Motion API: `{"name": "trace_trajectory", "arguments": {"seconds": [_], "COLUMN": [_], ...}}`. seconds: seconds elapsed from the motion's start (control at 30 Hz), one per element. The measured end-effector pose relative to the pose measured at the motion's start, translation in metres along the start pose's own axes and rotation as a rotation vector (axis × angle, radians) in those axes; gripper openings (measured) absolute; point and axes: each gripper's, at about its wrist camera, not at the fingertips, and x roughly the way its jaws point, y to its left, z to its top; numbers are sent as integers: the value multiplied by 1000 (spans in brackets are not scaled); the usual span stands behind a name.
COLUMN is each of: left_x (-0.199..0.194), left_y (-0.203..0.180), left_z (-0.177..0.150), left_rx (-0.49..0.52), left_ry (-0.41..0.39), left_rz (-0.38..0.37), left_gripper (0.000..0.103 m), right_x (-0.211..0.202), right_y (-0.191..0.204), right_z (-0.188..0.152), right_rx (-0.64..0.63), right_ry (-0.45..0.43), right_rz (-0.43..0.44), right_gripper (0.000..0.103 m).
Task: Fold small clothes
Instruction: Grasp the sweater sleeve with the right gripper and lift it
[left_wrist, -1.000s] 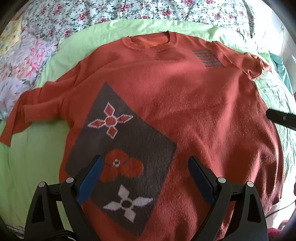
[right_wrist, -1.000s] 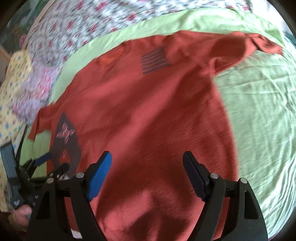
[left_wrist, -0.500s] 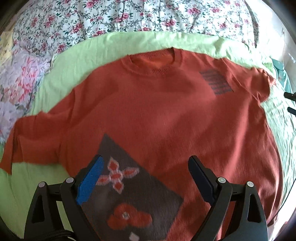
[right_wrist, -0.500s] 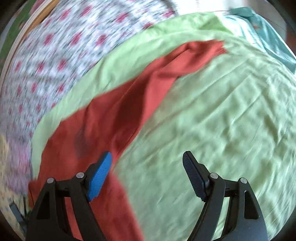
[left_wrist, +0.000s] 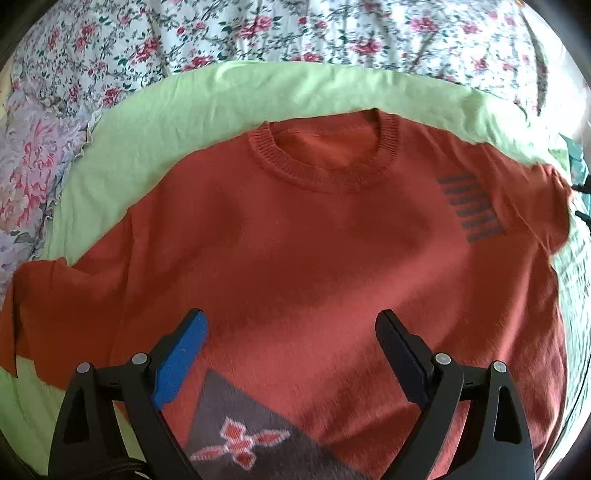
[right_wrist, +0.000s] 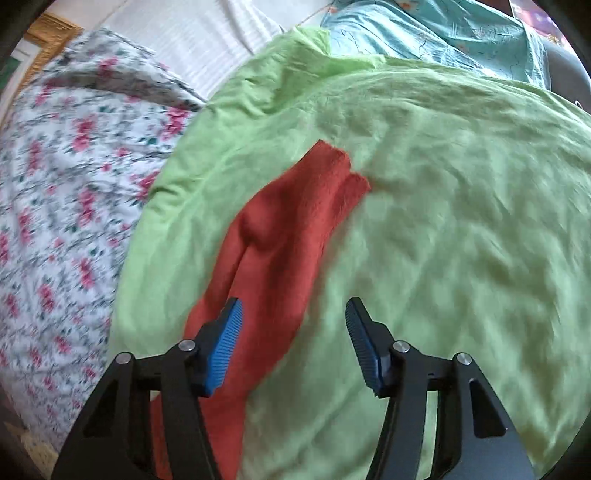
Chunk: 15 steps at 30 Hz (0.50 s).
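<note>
An orange-red knitted sweater (left_wrist: 314, 240) lies flat, front up, on a light green sheet (left_wrist: 177, 107). It has a ribbed round collar (left_wrist: 325, 147), a grey striped patch (left_wrist: 469, 206) on the right chest and a grey panel (left_wrist: 243, 439) low down. My left gripper (left_wrist: 290, 332) is open and empty, held over the sweater's middle. My right gripper (right_wrist: 293, 317) is open and empty, over the sweater's right sleeve (right_wrist: 280, 236). The sleeve runs from the left finger (right_wrist: 225, 339) up to its cuff (right_wrist: 340, 170). The right gripper's fingertips (left_wrist: 581, 201) show at the sleeve's end in the left wrist view.
A floral quilt (left_wrist: 258, 29) borders the green sheet at the far side and left, also in the right wrist view (right_wrist: 66, 184). A teal cloth (right_wrist: 443, 33) lies past the sheet's far right. Bare green sheet (right_wrist: 461, 221) spreads right of the sleeve.
The left gripper has moved up the sweater from the grey panel toward the collar. The right gripper has swung right from the sweater's body to its right sleeve and narrowed a little.
</note>
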Motion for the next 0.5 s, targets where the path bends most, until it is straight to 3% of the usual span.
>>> {"name": "trace_trajectory", "arguments": {"seconds": [0.13,0.17,0.2,0.23,0.4,0.5], "left_x": [9,12,14,16,23,18], "left_y": [13,15,19,22,38,46], "left_z": [12,15,17,18,16,9], "left_rx": [-38,-45,-53,-61,-114,-142], "left_ry": [2,2,2,1,14,10], "left_rz": [13,17,21,25,19,9], "left_gripper": [93,93,93,93,93,93], "right_x": [27,31,35,36,7,-18], "right_y": [1,4,8,11,53,97], "right_z": [15,17,19,20,-1,-31], "right_rx": [1,-22,-39,-52,-154,-261], "right_ry": [18,9,5,6,-36,-19], "right_rz": [-40,-49,-52,-45,70,188], "right_gripper": [48,38,18,8,7,7]}}
